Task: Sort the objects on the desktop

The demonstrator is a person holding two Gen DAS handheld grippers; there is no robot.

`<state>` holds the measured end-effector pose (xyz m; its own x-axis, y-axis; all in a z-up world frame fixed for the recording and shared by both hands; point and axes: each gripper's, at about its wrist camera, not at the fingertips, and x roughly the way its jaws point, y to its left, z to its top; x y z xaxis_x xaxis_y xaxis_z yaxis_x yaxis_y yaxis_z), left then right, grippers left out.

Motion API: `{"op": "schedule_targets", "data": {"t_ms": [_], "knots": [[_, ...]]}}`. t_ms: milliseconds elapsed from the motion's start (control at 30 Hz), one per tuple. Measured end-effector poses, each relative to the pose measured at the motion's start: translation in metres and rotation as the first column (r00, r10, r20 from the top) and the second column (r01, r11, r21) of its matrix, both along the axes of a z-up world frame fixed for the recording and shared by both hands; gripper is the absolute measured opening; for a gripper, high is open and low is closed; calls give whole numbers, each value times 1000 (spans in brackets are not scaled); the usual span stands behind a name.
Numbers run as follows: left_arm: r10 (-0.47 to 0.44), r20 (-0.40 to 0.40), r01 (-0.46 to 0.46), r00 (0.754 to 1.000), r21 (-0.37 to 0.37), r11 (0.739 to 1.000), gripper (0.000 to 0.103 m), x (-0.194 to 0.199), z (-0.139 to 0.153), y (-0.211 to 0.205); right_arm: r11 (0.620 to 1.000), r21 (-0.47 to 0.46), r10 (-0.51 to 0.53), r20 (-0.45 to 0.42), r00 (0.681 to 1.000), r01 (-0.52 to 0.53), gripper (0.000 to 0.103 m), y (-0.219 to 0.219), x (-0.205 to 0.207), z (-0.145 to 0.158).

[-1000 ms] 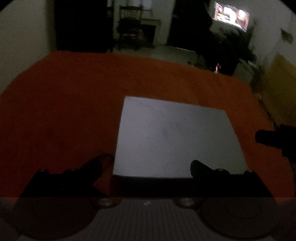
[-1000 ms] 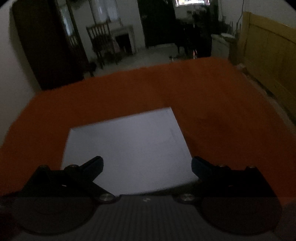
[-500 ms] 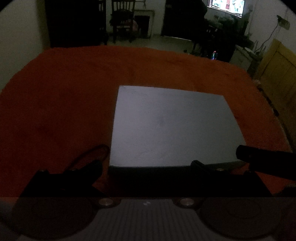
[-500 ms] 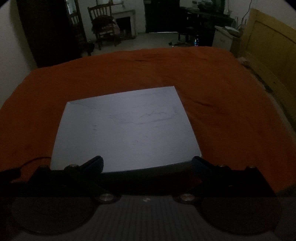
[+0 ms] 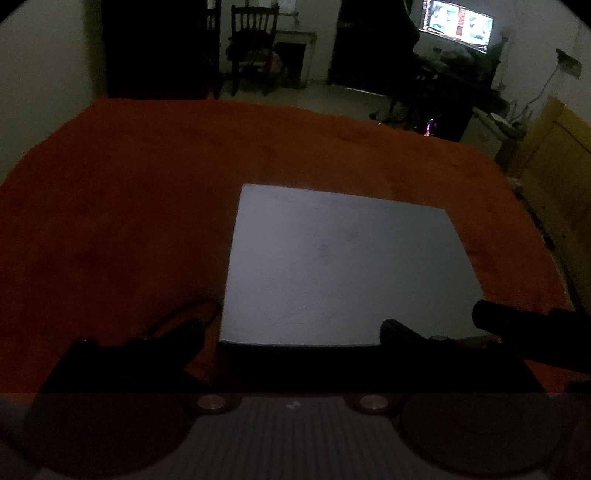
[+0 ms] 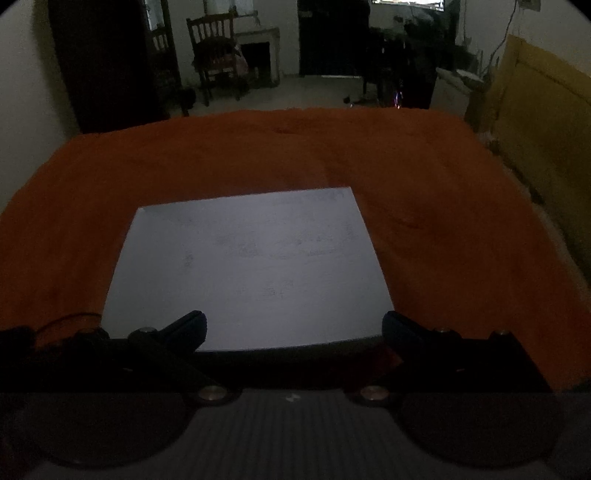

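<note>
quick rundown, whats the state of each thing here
left tongs: open, empty, low at the board's near edge
right tongs: open, empty
white board: flat on the orange cloth, nothing on it
screen: lit
wooden chair: upright, unoccupied
</note>
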<state>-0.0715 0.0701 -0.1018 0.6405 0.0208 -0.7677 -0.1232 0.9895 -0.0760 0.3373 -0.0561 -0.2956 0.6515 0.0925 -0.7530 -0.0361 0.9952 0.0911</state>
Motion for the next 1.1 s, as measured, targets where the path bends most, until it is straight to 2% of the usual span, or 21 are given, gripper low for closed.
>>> {"op": "schedule_targets", "data": {"t_ms": [267,1100], "knots": [[-2,1,2,1000,-6,1000,102,3,-2,3,999,34,28,-37,999,-27,103,-13,-8,3],[6,-34,-6,999,-19,1000,103,11,-10,7,998,-1,66,-58,996,-66,103,-30,-46,20]]}}
